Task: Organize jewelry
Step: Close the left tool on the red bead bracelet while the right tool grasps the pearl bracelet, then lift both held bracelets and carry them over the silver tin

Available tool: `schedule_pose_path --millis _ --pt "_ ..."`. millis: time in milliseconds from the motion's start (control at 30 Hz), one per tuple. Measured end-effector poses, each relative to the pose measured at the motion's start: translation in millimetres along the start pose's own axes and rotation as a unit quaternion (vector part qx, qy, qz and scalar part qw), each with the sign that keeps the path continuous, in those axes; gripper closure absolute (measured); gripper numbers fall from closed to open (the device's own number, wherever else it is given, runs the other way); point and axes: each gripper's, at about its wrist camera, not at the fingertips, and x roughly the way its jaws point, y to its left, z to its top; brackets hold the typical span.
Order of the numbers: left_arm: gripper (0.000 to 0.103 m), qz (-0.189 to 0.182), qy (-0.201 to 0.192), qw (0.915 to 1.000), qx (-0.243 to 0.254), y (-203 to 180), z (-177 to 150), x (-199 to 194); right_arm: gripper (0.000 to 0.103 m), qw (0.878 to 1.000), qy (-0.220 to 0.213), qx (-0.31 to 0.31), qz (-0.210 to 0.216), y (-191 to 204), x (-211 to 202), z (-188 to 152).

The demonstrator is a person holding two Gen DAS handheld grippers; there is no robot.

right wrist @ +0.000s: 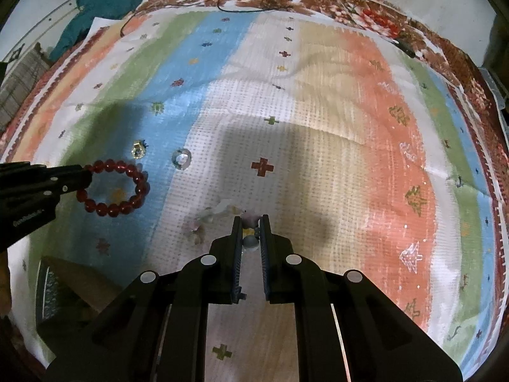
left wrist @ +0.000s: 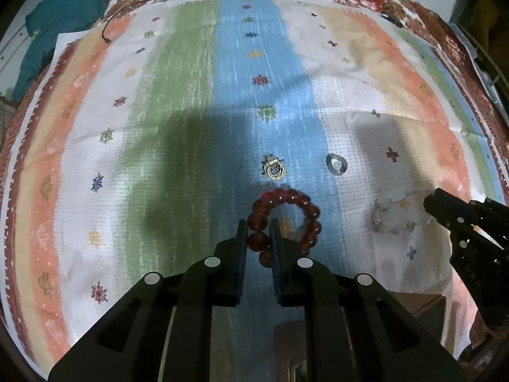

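A striped cloth (left wrist: 178,102) covers the bed. My left gripper (left wrist: 258,226) has its jaws closed narrowly on the red bead bracelet (left wrist: 286,219) mid-cloth; my right gripper (right wrist: 249,222) pinches the pale bead bracelet (right wrist: 219,215) — both gripped, so lifting comes next. Only my left view shows the gold ring (left wrist: 273,169) and silver ring (left wrist: 336,164) sharply — the right shows the pale beads between my pads.

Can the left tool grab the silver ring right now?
Probably not yet. The left tool is shut on the red bead bracelet, so it is busy. The silver ring lies uncovered on the striped cloth just beyond, nothing blocking it.
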Motion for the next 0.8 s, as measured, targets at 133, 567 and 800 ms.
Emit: schedule_pose_path --millis 133,567,800 --pt "0.09 -0.003 -0.009 1.0 -0.004 0 1 -8 0.091 1.0 -0.009 -0.001 0.0 1 -9 0" --pt "0.09 -0.019 -0.03 0.9993 -0.011 -5 1 -30 0.092 0.999 -0.033 0.006 0.006 6 -34 -2" --pt "0.09 -0.034 -0.042 0.9982 -0.025 -4 -1 -45 0.092 0.999 -0.045 0.014 0.01 3 -45 -3"
